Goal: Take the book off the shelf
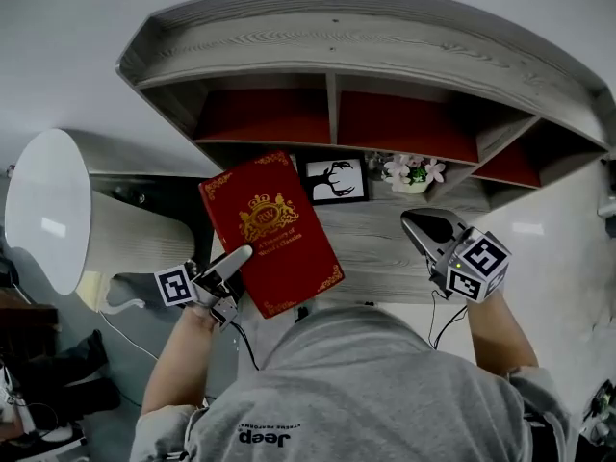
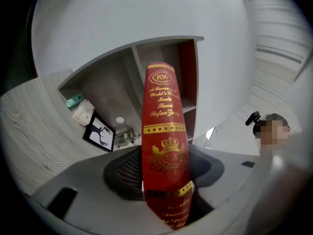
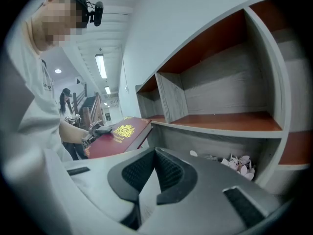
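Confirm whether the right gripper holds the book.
No, the left gripper grips the red book; the right gripper holds nothing.

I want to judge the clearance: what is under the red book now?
In the head view the red book, held by the left gripper, covers part of the wooden desk; whatever lies beneath it is hidden.

1 book, 1 framed picture, 1 shelf.
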`<state>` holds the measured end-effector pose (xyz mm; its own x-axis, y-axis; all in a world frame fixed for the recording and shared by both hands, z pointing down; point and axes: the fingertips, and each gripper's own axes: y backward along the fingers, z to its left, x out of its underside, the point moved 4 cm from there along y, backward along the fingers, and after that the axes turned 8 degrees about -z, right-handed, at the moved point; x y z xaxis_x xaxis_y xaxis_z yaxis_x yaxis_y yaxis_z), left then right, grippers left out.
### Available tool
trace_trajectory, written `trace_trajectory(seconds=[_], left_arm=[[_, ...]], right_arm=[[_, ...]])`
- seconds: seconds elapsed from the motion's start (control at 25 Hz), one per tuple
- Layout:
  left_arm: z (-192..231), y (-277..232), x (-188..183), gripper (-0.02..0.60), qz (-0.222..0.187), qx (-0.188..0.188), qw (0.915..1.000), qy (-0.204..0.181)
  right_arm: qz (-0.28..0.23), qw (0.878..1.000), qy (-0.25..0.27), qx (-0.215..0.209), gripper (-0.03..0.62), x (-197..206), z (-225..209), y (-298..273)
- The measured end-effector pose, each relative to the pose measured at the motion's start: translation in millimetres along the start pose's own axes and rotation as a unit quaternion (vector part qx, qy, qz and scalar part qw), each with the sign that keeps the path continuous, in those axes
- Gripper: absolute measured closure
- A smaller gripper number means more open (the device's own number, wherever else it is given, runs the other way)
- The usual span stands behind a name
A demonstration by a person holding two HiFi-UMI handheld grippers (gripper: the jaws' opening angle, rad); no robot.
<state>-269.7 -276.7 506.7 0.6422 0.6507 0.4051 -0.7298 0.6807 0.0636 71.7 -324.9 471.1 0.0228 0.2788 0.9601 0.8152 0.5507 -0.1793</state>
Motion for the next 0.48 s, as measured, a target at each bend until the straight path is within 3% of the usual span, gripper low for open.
trace_trajectory(seconds=[0.2,0.48], left_arm=[[31.8,-26.4,25.9,0.336,0.063,-0.007,0.9979,-0.011],[66.4,-57.0,61.8,0.336,0.122,-0.004,0.9926,-0.004]], right_arm=[[0.010,1.000,-0.009,0.010,0.580,12.0,-3.9,-1.0],[0.027,0.999,-0.018,0.017,0.580,24.2,-8.5,-0.4]])
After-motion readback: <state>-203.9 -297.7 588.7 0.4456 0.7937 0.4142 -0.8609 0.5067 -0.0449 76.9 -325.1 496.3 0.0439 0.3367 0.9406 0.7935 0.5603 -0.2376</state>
